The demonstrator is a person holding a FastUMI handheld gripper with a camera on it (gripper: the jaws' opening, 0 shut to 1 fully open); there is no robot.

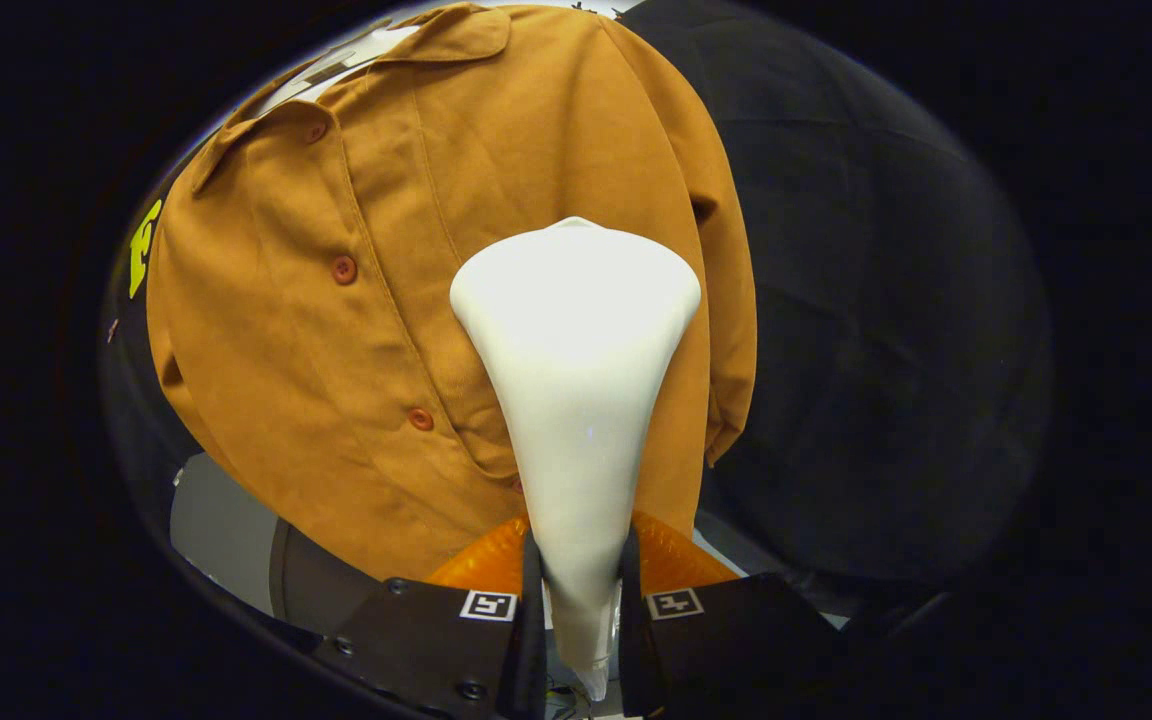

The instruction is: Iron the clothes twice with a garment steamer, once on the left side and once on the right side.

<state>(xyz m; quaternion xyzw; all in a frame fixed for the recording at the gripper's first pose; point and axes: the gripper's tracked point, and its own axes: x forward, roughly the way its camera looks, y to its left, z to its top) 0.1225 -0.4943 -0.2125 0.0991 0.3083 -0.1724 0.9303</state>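
A white garment steamer (576, 370) rises between the two fingers of the gripper (581, 600). Its narrow handle is pinched from both sides by the fingers, which are closed tight on it; its wide, flared head spreads out beyond them. Held by the thin end this way, the broad steaming face can be aimed forward at the cloth.

Just past the head hangs a rust-brown shirt (356, 300) with a collar and a row of buttons (343, 269) running down its front. The steamer head sits over the panel to the right of that button line as seen from here, near the sleeve (726, 300) that hangs at that side. Whether the head touches the fabric or hovers just off it is hard to tell, since the head hides the spot it faces.

The shirt hangs upright and spread flat, likely so each half can be swept top to bottom. Behind it is dark booth cloth (886, 300).
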